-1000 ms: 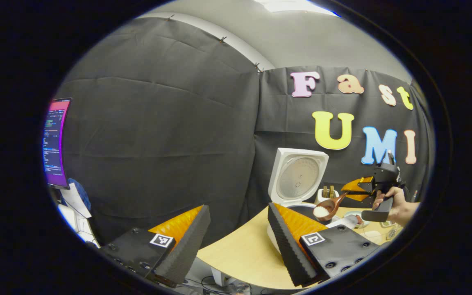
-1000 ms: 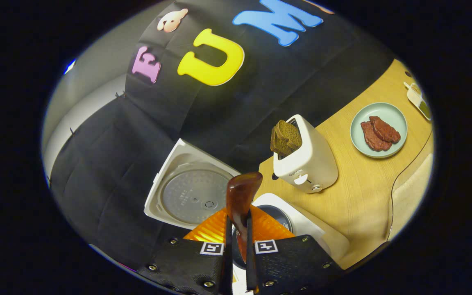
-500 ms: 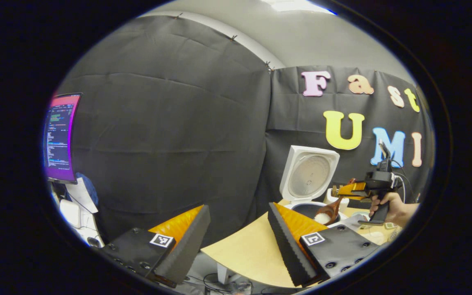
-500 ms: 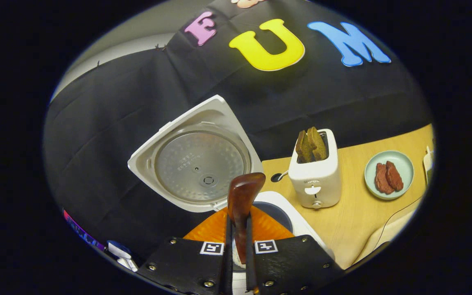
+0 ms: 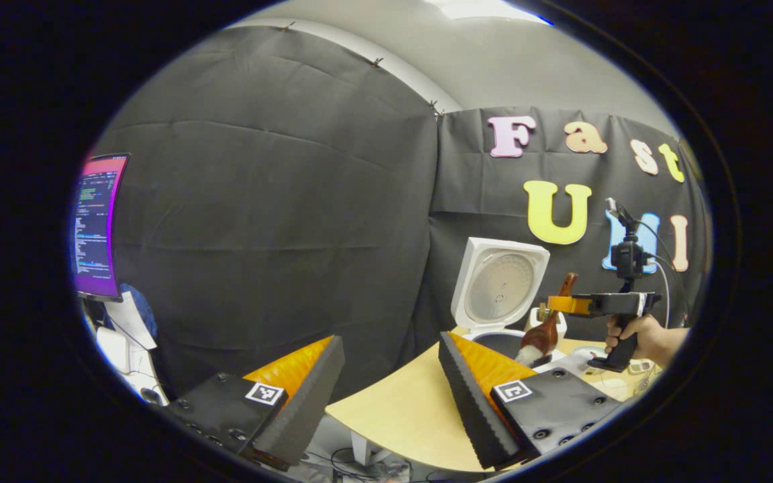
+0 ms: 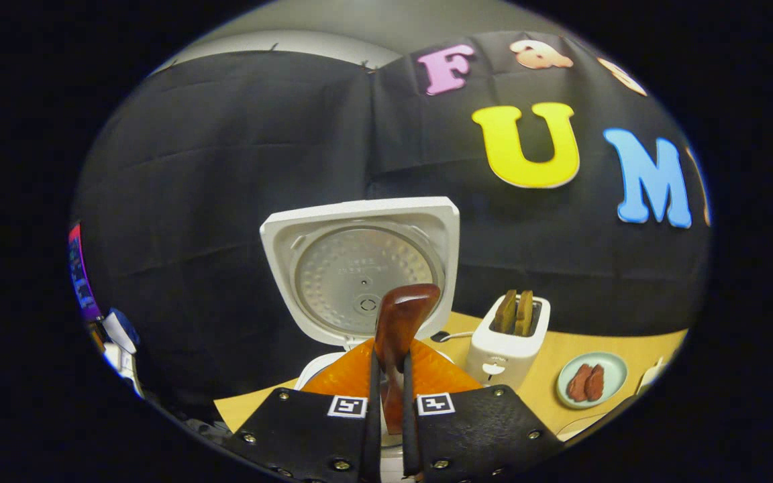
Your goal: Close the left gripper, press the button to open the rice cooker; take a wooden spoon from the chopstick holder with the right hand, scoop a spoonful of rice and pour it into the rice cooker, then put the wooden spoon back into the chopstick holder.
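In the right gripper view we see the right gripper [image 6: 388,402] clamped on the wooden spoon [image 6: 396,335], whose glossy dark-brown handle stands up between the two fingers. Our left gripper [image 5: 386,389] hangs with its jaws wide and empty over the table's near edge [image 5: 393,416]. Farther off in the left gripper view, the spoon's bowl tips down over the rice cooker [image 5: 500,295], white rice [image 5: 529,355] at its lip, perhaps spilling; the pot is cut off by our finger. The lid stands upright. Behind sit the chopstick holder [image 5: 551,320] and a toaster [image 6: 508,342].
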